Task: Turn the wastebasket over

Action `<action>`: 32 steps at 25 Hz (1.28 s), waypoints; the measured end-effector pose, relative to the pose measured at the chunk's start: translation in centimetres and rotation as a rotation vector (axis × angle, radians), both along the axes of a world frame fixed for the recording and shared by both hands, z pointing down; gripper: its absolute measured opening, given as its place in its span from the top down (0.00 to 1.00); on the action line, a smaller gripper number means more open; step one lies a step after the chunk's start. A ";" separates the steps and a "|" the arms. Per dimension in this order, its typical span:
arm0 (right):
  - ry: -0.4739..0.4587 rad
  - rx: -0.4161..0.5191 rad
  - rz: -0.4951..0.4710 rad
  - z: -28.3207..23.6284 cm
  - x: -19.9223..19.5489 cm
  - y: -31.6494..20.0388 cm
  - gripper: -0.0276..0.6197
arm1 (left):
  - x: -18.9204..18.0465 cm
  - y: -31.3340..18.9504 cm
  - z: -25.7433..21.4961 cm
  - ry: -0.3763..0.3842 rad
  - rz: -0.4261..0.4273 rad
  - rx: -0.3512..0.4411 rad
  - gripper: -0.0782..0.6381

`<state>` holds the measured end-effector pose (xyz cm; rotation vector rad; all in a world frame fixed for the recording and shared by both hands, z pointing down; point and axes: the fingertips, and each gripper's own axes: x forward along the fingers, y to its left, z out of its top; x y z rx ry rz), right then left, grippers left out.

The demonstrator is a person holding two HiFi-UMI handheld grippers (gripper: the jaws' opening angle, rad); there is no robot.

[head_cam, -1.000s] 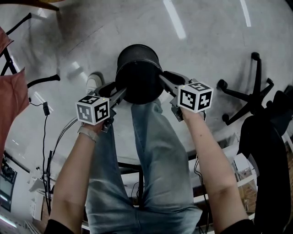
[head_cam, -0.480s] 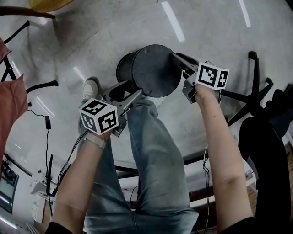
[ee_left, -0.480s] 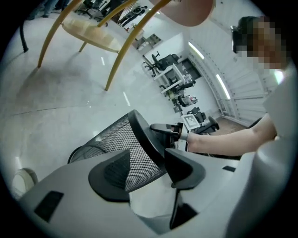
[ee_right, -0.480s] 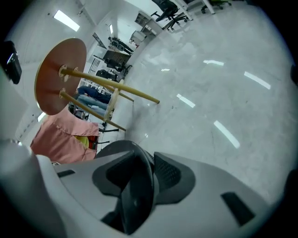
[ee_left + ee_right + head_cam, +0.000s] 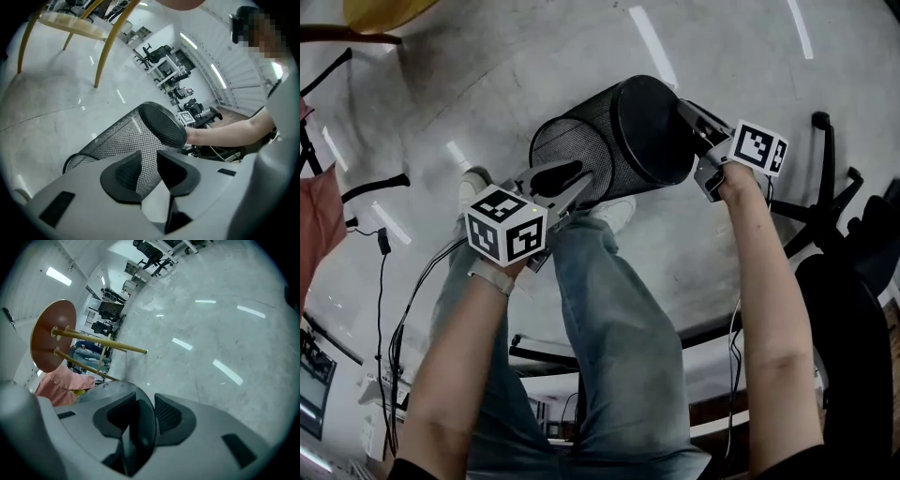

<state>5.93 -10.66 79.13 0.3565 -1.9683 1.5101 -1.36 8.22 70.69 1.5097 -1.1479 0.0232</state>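
The black mesh wastebasket [image 5: 619, 141] hangs tilted on its side above the floor, open mouth to the left, solid base to the right. My left gripper [image 5: 567, 183] straddles the mesh wall at the mouth, one finger inside and one outside. Its jaws are closing on that wall [image 5: 136, 131], and the left gripper [image 5: 147, 157] shows the mesh filling the gap between its pads. My right gripper [image 5: 686, 112] is shut on the edge of the base. In the right gripper view that dark curved edge [image 5: 143, 427] runs between the pads of the right gripper [image 5: 145, 401].
The person's jeans leg [image 5: 600, 309] and shoe [image 5: 614, 214] are right under the basket. A black office chair's star base [image 5: 825, 187] and seat [image 5: 853, 309] are at the right. Cables [image 5: 394, 328] trail at the left. A wooden-legged stool [image 5: 70, 28] stands beyond.
The basket has tipped over onto its side. My right gripper swung up and right with the base. My left gripper left the basket's side and came onto the wall at the mouth.
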 end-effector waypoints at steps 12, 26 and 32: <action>-0.095 -0.029 -0.141 4.0 -1.7 3.1 0.87 | 1.9 -3.7 5.3 0.031 0.015 -0.006 0.73; 0.057 0.131 -0.239 1.3 -0.9 3.8 0.85 | -4.4 3.6 4.4 0.020 -0.210 -0.116 0.59; 0.094 0.236 -0.404 -1.7 -2.3 5.5 0.73 | -5.8 12.1 3.9 0.049 -0.373 -0.258 0.53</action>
